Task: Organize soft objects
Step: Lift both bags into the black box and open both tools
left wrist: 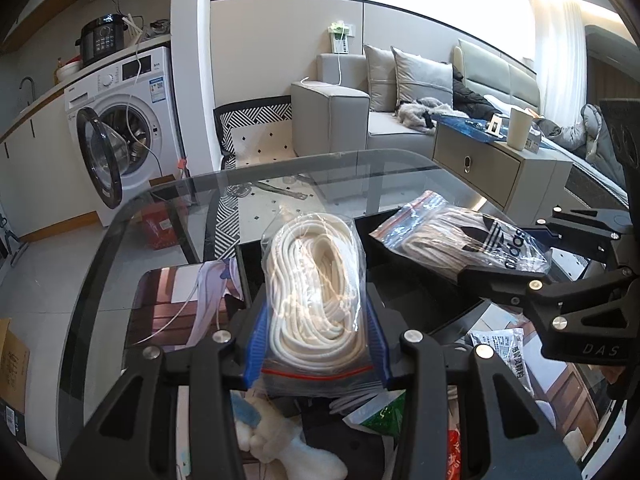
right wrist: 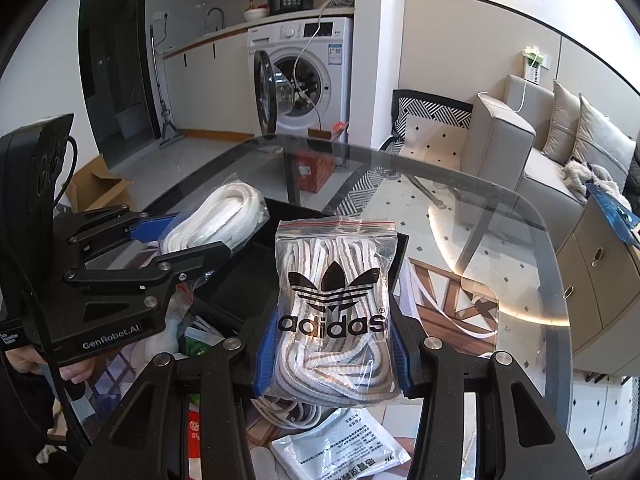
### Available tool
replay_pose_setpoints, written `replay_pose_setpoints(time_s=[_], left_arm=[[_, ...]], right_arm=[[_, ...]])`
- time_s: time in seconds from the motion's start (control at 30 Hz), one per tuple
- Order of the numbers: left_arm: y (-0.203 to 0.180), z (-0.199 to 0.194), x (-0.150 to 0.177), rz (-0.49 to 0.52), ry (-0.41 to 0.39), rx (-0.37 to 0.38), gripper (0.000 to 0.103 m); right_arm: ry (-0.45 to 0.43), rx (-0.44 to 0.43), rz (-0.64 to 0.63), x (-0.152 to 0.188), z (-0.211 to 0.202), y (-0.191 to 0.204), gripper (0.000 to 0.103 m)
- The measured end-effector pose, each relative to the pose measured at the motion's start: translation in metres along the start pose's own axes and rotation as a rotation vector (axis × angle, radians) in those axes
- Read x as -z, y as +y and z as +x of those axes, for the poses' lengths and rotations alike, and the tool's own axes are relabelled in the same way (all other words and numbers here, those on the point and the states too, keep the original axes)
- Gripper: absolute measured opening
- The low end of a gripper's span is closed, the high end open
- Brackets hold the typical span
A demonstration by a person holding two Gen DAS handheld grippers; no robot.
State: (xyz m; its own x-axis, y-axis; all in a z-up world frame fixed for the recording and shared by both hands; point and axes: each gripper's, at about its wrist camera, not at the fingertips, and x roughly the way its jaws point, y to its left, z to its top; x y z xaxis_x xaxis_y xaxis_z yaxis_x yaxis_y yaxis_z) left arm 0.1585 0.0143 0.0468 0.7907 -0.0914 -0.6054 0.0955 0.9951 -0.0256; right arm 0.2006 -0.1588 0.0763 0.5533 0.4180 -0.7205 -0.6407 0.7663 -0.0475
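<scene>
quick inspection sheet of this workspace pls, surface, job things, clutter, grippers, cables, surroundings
surface: glass table, with a black tray on it.
job's things: bag of white cord; adidas bag of laces; both held over the tray.
clutter: white packet and plush toy below the glass.
grippers: left gripper shut on the cord bag; right gripper shut on the adidas bag.
cables: white cable hanging into the washing machine.
surroundings: sofa, cardboard box.

Glass table [right wrist: 500, 216] — a black tray [right wrist: 280, 216] and printed mat [left wrist: 176, 304] lie on it.
</scene>
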Motion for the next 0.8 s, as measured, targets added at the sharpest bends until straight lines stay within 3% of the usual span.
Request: replay_pose_setpoints(time_s=[0.47,0.8], left_arm=[[-0.001,0.019,-0.004,0.007,0.055,0.007,0.042],[-0.001,0.024,0.001,0.008,0.072,0.014,0.042]], right_arm=[[0.084,0.002,-0.098,-0.019,0.031,0.003,0.047],[0.124,-0.044,-0.143,-0.029,0.049,0.004,0.047]])
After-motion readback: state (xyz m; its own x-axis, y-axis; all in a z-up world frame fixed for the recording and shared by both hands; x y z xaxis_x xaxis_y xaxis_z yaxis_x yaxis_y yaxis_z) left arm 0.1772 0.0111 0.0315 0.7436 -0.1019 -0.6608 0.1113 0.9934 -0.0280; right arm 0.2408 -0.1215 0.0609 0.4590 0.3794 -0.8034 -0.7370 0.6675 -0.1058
